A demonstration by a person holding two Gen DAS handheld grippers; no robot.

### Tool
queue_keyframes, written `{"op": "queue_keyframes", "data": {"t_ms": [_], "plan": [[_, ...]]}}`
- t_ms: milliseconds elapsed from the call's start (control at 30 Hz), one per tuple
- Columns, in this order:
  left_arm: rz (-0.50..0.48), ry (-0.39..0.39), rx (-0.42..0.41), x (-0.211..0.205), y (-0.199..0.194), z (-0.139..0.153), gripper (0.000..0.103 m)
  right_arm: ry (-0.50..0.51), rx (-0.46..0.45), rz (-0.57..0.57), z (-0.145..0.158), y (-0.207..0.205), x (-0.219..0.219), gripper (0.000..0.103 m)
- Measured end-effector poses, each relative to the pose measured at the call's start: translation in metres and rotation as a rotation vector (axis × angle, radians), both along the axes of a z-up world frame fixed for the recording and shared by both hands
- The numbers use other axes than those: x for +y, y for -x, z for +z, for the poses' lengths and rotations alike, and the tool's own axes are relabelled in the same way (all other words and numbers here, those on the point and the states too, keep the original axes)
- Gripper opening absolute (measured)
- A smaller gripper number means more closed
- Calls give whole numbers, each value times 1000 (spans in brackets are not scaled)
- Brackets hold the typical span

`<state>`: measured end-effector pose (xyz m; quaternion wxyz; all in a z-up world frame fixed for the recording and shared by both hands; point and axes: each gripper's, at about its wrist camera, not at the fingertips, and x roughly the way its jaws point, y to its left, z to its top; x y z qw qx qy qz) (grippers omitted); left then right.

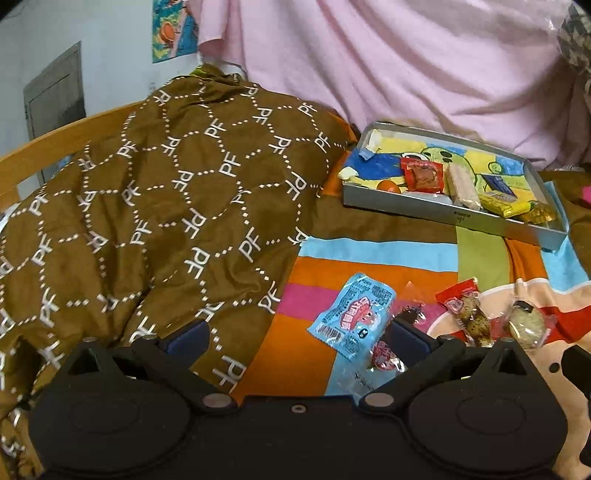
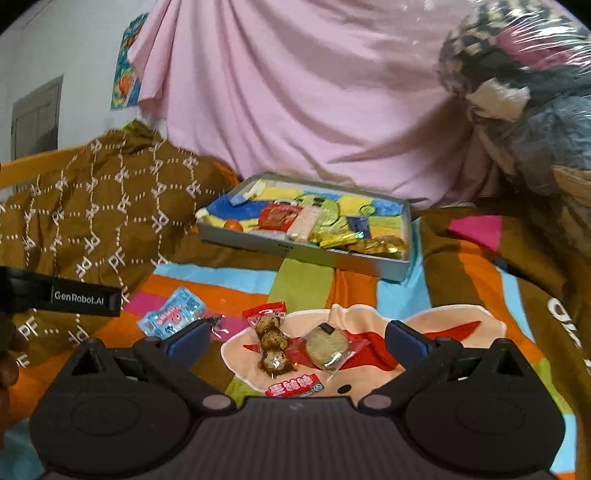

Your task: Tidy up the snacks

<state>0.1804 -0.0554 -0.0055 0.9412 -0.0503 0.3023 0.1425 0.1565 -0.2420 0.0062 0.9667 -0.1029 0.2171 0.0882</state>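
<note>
Right gripper point(image 2: 295, 341), fingers spread wide and empty, frames two wrapped snacks point(image 2: 295, 347) on the bedspread; the tray point(image 2: 314, 258) lies beyond. Left gripper point(image 1: 295, 339) is likewise wide open, beside the blue packet point(image 1: 352, 314). Best closed on one wrapper only, centred, clear of cloth.

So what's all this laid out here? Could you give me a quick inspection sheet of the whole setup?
Surface: colourful striped blanket on a bed.
Job's things: grey tray already holding several snacks; loose on the blanket lie a blue packet, a red-wrapped ball snack and a clear-wrapped round cookie.
Clutter: brown patterned quilt bunched at the left.
Grippers: left gripper and right gripper both open, empty.
Cables: nothing seen.
Surroundings: pink sheet, wall poster.
</note>
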Motion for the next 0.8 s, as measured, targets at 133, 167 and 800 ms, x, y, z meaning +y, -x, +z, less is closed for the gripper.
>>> {"op": "queue_keyframes", "data": {"t_ms": [133,167,800], "plan": [[-12,-8,0,4,-14,-7,102,33,13,23,-11,-22,4,103],[-14,-8,-2,5,-17,-8,102,34,20,26,-14,-27,5,103],[-166,-94,-24,-2,-56,-31,102,44,66,29,-40,-70,0,103]]}}
